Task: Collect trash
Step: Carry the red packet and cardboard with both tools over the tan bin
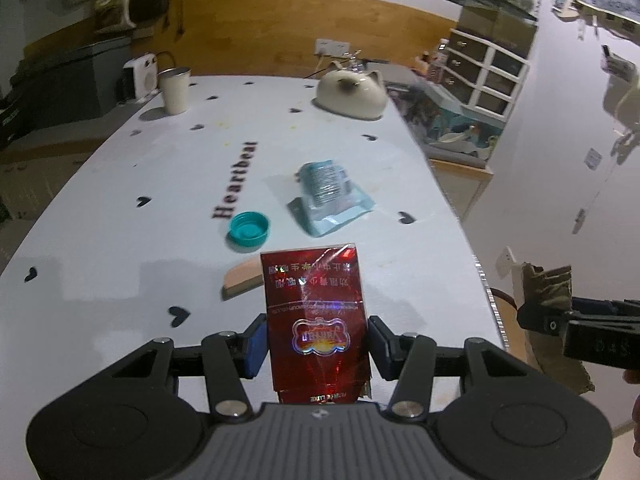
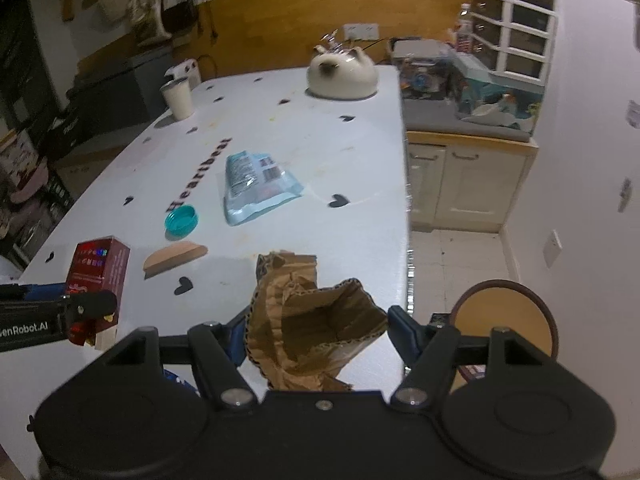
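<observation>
My left gripper (image 1: 316,338) is shut on a red cigarette pack (image 1: 316,312), held upright above the near part of the white table (image 1: 120,240). The pack also shows in the right wrist view (image 2: 98,280). My right gripper (image 2: 316,330) is shut on a crumpled piece of brown cardboard (image 2: 308,320), over the table's near right edge; it shows in the left wrist view (image 1: 552,300). On the table lie a teal bottle cap (image 1: 248,230), a light blue plastic wrapper (image 1: 330,196) and a tan half-round piece (image 1: 244,276).
A white cup (image 1: 175,90) stands at the far left and a cream cat-shaped pot (image 1: 352,92) at the far right. A round brown stool (image 2: 506,320) stands on the tiled floor right of the table. Cabinets (image 2: 460,184) line the right wall.
</observation>
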Demonstrator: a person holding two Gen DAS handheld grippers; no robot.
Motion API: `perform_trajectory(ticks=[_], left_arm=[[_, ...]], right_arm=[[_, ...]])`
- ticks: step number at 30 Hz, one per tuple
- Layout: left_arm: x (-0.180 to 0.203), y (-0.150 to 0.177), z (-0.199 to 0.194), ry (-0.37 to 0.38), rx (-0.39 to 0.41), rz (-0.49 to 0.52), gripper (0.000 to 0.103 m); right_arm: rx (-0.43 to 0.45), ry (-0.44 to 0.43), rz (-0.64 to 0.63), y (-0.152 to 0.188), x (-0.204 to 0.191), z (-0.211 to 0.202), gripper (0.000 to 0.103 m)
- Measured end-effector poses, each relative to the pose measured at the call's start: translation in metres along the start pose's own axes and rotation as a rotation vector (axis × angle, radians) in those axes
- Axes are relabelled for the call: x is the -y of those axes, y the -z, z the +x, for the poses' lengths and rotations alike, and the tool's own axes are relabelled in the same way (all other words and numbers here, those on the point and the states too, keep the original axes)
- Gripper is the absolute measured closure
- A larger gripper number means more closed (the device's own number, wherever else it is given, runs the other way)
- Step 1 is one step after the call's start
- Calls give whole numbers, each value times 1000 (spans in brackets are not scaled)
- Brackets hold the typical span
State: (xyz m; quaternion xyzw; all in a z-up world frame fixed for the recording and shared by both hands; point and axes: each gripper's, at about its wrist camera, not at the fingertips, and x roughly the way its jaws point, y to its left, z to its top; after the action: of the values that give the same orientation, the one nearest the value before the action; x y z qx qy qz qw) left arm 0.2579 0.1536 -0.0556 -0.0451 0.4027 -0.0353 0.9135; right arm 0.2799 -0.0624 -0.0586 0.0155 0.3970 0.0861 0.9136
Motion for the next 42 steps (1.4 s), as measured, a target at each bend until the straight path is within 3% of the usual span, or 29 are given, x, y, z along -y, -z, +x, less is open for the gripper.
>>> perform_trajectory(ticks=[11,20,42], left_arm=[[47,9,-13,49,22,49,51],[97,8,-12,46,34,65,51],[282,-17,71,81,-34,100,51]], right_arm=[[72,54,68,21,36,-43,33],[92,64,89,31,78,-59,33],[51,101,119,11,272,-42,33]])
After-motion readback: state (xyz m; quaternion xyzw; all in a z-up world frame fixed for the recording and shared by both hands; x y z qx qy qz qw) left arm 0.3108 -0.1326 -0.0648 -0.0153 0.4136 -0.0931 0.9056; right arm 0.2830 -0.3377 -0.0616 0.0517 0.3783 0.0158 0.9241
